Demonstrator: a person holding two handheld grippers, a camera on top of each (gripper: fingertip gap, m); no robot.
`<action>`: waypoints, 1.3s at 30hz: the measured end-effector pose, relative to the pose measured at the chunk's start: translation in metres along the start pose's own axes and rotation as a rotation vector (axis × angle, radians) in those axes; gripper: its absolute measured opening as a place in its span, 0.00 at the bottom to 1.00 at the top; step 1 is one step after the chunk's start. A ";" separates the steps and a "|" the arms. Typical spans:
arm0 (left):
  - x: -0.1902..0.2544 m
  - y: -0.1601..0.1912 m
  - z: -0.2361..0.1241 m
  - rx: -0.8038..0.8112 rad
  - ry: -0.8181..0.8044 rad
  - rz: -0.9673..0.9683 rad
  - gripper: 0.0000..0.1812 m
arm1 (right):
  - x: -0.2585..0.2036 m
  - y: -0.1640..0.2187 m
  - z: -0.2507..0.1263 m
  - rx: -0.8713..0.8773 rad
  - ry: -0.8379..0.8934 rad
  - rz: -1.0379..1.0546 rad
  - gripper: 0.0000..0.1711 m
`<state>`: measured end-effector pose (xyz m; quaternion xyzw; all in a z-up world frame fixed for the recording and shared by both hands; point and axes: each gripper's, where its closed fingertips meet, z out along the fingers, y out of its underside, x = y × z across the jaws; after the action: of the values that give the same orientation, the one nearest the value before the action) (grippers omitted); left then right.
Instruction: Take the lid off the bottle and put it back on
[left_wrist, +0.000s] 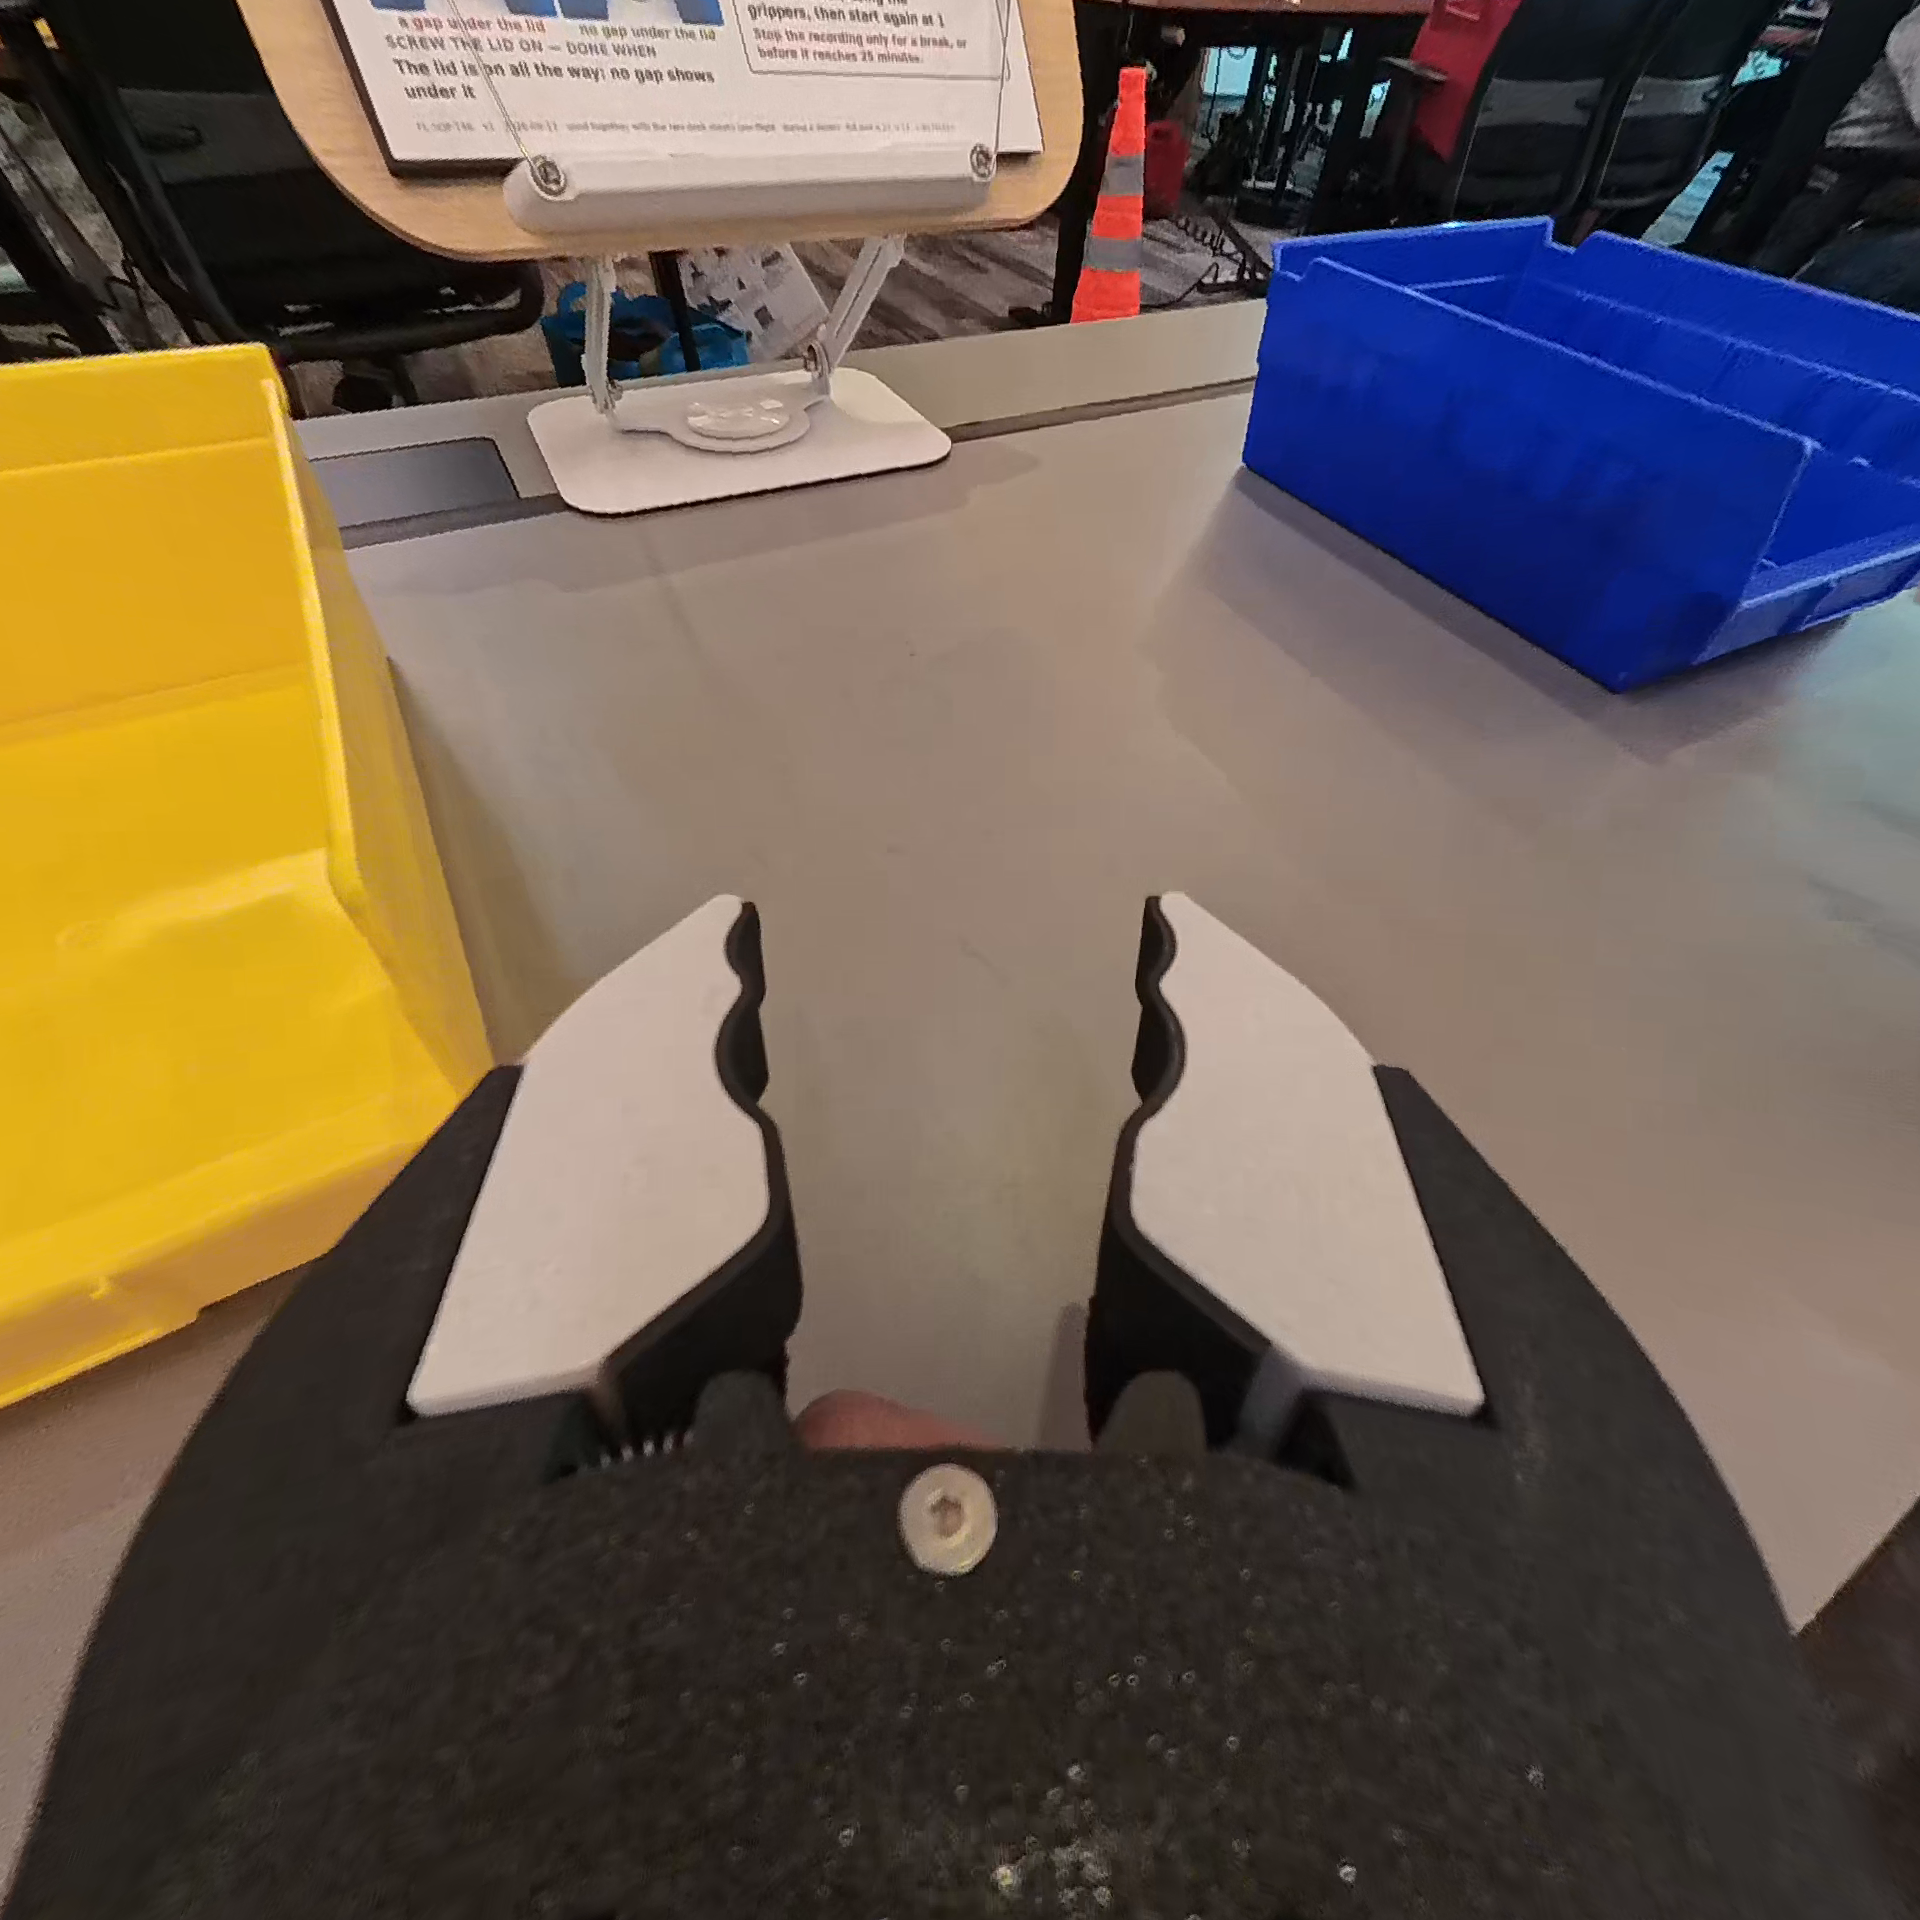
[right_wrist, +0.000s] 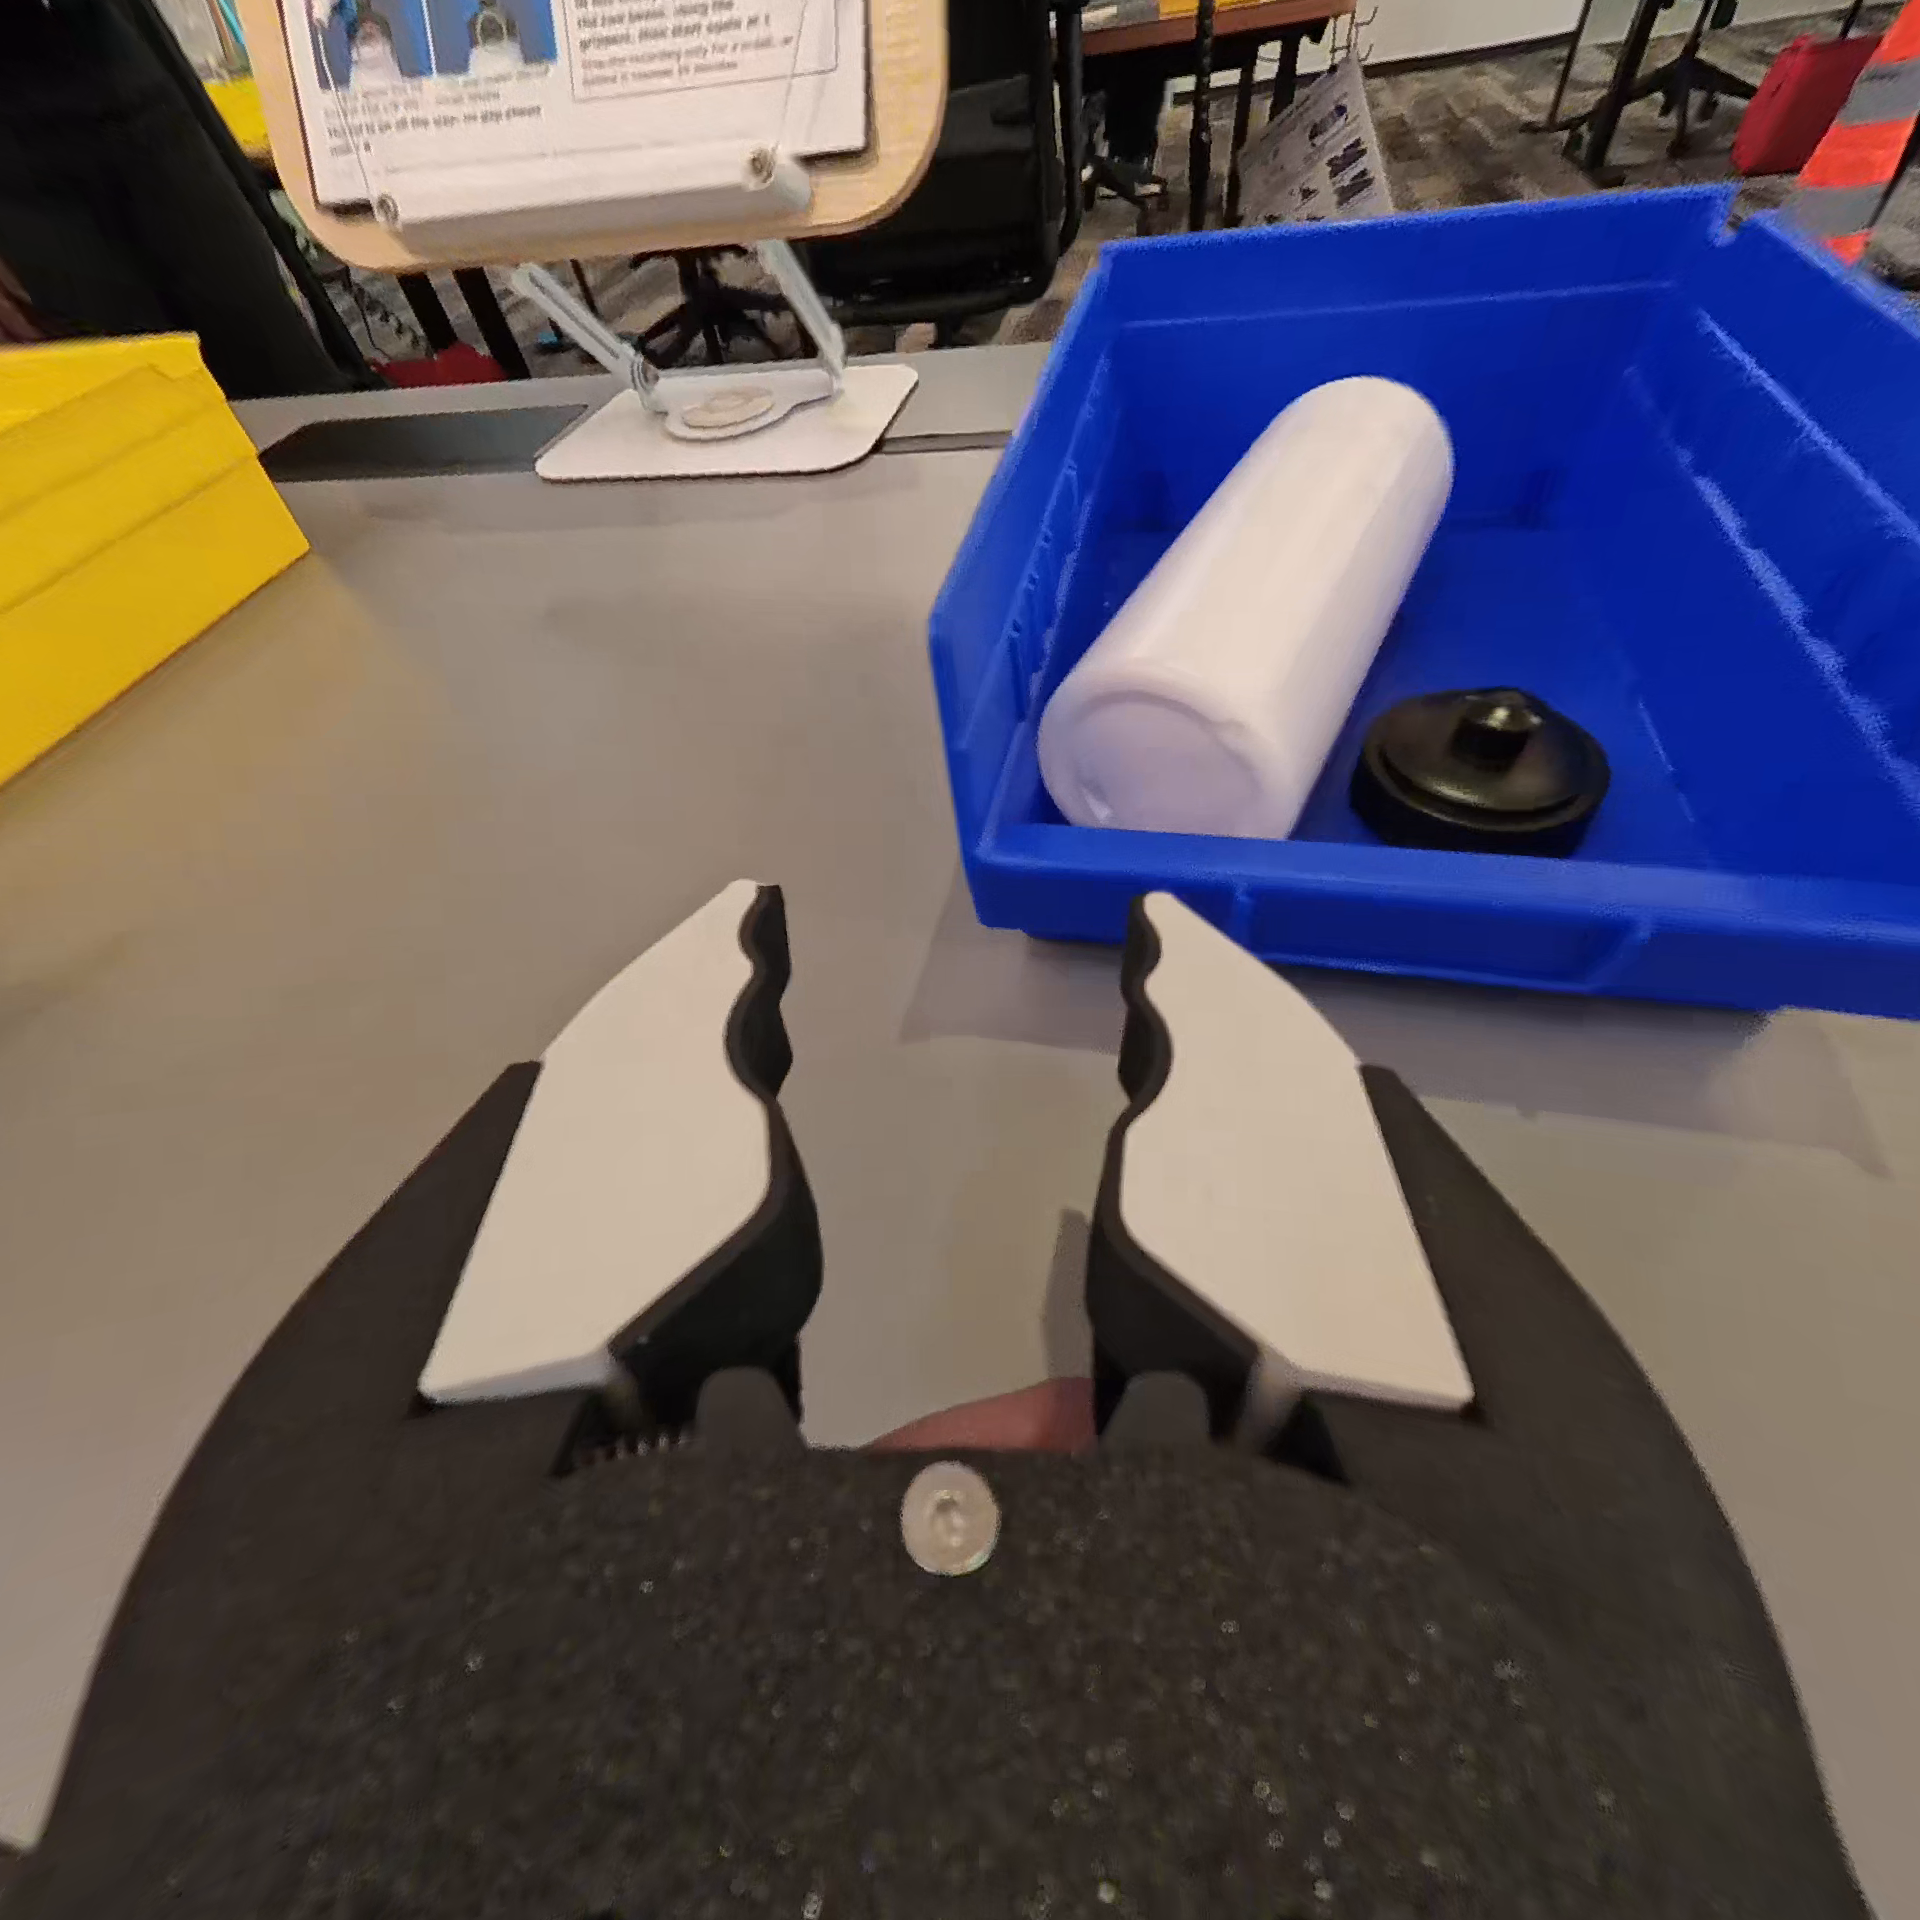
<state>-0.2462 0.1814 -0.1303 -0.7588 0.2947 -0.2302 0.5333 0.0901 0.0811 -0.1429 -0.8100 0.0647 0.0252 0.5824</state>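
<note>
Left gripper (left_wrist: 951, 914): jaws apart, empty, over bare grey table (left_wrist: 1039, 727) | Right gripper (right_wrist: 956, 904): jaws apart, empty, facing blue bin (right_wrist: 1455, 914), likely to reach in | White bottle (right_wrist: 1247, 613) lies sideways in bin | Black lid (right_wrist: 1481, 774) just beside it, off

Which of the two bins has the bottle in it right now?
The blue bin, on the right. The white bottle lies on its side in it, black lid beside it. The yellow bin shows nothing inside.
</note>
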 end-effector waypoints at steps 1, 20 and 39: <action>0.002 0.001 0.001 -0.007 0.009 -0.002 0.38 | -0.006 0.002 0.009 -0.019 -0.005 -0.024 0.37; 0.112 -0.008 0.077 -0.055 0.214 0.123 0.41 | -0.070 -0.038 0.011 0.171 -0.209 -0.093 0.29; 0.181 -0.032 0.193 -0.233 0.082 -0.088 0.05 | 0.092 -0.009 0.016 -0.038 0.433 0.117 0.02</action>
<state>0.0190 0.1940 -0.1569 -0.8179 0.3074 -0.2484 0.4182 0.1834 0.0923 -0.1499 -0.8021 0.2347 -0.1141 0.5371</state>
